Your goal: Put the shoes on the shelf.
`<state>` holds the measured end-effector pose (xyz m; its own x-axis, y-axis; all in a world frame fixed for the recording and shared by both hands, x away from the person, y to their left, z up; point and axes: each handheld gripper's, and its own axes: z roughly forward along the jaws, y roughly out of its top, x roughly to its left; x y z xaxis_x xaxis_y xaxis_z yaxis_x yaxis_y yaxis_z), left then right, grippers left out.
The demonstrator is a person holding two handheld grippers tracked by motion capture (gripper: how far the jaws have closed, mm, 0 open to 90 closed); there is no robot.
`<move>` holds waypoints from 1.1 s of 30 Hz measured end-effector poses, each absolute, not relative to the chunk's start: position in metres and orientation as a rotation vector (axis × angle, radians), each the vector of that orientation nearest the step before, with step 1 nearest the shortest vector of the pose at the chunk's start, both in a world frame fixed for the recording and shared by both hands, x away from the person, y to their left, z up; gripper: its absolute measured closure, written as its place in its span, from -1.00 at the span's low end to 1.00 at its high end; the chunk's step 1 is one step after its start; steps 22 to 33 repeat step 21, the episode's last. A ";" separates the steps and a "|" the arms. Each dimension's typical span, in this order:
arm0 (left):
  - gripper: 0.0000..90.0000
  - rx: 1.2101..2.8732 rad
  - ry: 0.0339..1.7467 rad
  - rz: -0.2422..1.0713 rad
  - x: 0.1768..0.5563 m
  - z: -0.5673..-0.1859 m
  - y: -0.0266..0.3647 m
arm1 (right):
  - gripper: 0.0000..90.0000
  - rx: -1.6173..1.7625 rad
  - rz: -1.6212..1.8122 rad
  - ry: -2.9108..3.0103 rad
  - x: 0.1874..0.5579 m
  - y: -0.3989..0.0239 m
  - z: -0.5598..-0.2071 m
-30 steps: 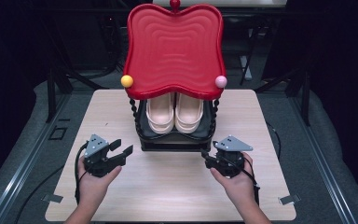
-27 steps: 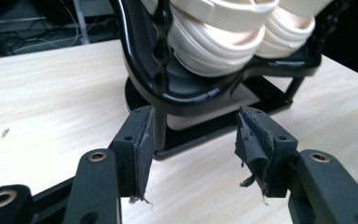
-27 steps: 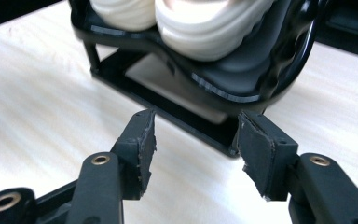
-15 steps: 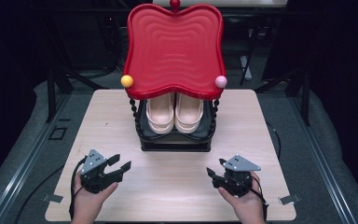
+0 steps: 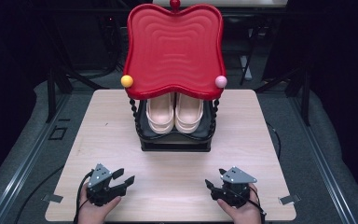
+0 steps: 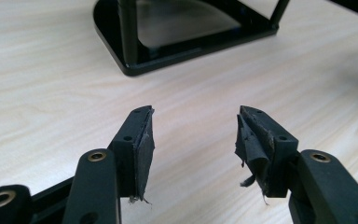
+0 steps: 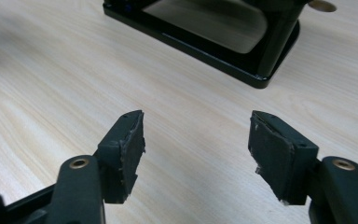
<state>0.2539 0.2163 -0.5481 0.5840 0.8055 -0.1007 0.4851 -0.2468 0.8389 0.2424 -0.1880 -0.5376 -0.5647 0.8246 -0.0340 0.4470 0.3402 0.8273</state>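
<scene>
Grippers [image 5: 127,179] [image 5: 208,185] drawn back, shoe rack [image 5: 175,140] ahead

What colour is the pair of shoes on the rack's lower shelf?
Pale cream shoes, clearest in the high view.

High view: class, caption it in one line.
Two open grippers rest before a red-topped stand holding beige shoes.
</scene>
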 end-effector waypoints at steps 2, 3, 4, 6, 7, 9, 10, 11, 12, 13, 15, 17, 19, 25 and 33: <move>0.02 1.919 1.044 0.439 0.254 -0.553 0.216 | -0.21 1.114 1.106 2.164 0.243 -0.187 -0.543; 0.02 1.929 1.038 0.443 0.255 -0.554 0.216 | -0.20 1.108 1.092 2.177 0.244 -0.186 -0.547; 0.02 1.928 1.037 0.452 0.256 -0.556 0.216 | -0.20 1.107 1.090 2.180 0.245 -0.185 -0.549; 0.01 1.933 1.037 0.469 0.256 -0.557 0.217 | -0.20 1.110 1.063 2.189 0.247 -0.184 -0.555; 0.01 1.927 1.036 0.473 0.257 -0.558 0.218 | -0.20 1.113 1.057 2.200 0.249 -0.184 -0.557; 0.01 1.912 1.045 0.467 0.257 -0.560 0.220 | -0.21 1.125 1.047 2.205 0.249 -0.184 -0.558; 0.01 1.910 1.046 0.459 0.258 -0.561 0.221 | -0.22 1.134 1.057 2.183 0.250 -0.184 -0.560; 0.01 1.907 1.047 0.465 0.259 -0.563 0.222 | -0.22 1.143 1.053 2.189 0.250 -0.184 -0.560; 0.01 1.902 1.050 0.467 0.259 -0.563 0.223 | -0.23 1.151 1.047 2.193 0.250 -0.185 -0.561; 0.01 1.898 1.046 0.465 0.260 -0.564 0.224 | -0.24 1.163 1.034 2.203 0.251 -0.186 -0.561; 0.01 1.895 1.030 0.488 0.260 -0.565 0.224 | -0.27 1.183 1.045 2.181 0.252 -0.187 -0.563; -0.01 1.899 1.026 0.511 0.260 -0.565 0.224 | -0.28 1.193 1.019 2.201 0.252 -0.190 -0.561; -0.01 1.898 1.051 0.478 0.260 -0.564 0.224 | -0.32 1.207 1.045 2.168 0.254 -0.190 -0.563; 0.00 1.890 1.072 0.439 0.261 -0.564 0.224 | -0.34 1.235 1.067 2.156 0.255 -0.192 -0.563; 0.00 1.890 1.072 0.439 0.261 -0.564 0.224 | -0.34 1.235 1.067 2.156 0.255 -0.192 -0.563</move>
